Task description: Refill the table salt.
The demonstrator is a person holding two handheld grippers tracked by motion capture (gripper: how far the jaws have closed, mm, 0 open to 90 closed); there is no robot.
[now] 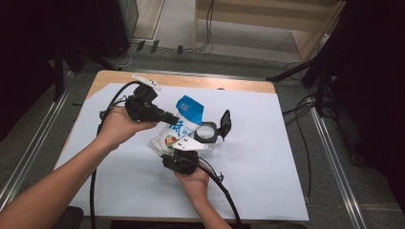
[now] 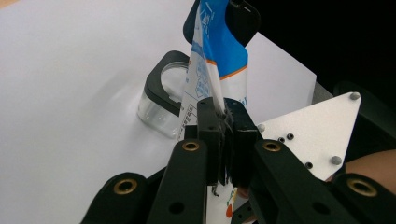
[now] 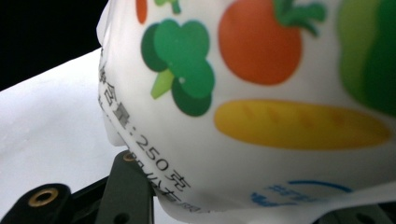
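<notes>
A white pouch (image 1: pixel 188 112) with a blue top and printed vegetables is held tilted over the table between both grippers. My left gripper (image 1: pixel 168 117) comes in from the left, shut on the pouch's side seam (image 2: pixel 219 51) below the blue band; in the left gripper view its jaws (image 2: pixel 223 109) press together on that seam. My right gripper (image 1: pixel 179 151) holds the pouch's full lower end (image 3: pixel 261 116). One black finger (image 3: pixel 128 186) shows beside the pouch, which hides the tips.
A clear round container (image 1: pixel 206 132) with a black rim stands right of the pouch, its black lid (image 1: pixel 225 121) flipped up. A white sheet (image 1: pixel 267 157) covers the wooden table (image 1: pixel 191 78). Cables trail from both grippers toward the near edge.
</notes>
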